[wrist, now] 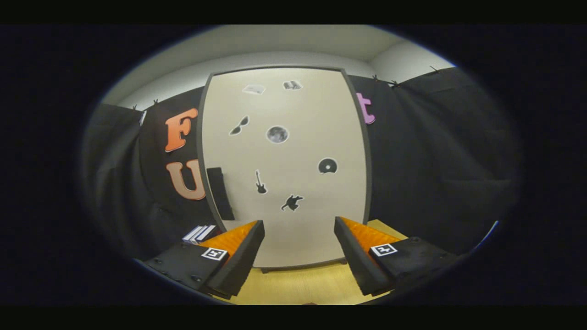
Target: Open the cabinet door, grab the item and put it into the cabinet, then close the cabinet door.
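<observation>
cabinet [316, 238]: stands upright on the table, straight ahead beyond the fingers, dark frame round it
door [284, 156]: pale panel, closed, flush in the frame; covers the whole front
table [298, 284]: light wood top, runs under the cabinet and under the fingers
gripper [299, 229]: fingers spread wide apart, nothing between them, gripping nothing; tips aimed at the door's lower part, apart from it
handle [220, 193]: dark vertical bar on the door's left edge, above the left finger
item [199, 233]: small flat stack with pale edges, lying on the table left of the cabinet, just beyond the left finger, partly hidden by it; can't tell what it is
stickers [277, 134]: 7 small dark shapes scattered over the door, incl. sunglasses, guitar, disc
markers [384, 250]: 1 square black-and-white tag on each finger's top, 2 total
</observation>
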`<state>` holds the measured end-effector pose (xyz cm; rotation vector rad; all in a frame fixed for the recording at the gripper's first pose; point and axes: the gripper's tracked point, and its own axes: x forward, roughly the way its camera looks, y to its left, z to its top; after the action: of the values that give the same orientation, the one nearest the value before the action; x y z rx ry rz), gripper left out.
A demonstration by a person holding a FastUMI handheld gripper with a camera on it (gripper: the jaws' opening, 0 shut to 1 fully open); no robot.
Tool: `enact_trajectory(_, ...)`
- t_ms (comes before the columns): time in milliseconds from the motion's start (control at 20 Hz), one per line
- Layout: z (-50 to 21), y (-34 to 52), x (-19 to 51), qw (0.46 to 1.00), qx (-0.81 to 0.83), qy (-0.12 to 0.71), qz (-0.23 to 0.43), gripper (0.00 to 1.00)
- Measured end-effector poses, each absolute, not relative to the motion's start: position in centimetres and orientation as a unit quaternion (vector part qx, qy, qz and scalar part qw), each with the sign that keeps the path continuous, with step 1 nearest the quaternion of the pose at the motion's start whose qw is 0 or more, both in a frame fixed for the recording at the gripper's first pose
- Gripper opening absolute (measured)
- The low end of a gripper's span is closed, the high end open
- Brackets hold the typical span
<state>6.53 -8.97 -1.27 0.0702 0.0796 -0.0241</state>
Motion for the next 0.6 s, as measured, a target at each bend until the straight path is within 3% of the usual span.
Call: enact_trajectory(600,3.4,-19.3,0.7,0.997,0.036,-0.005,-0.074,0.98)
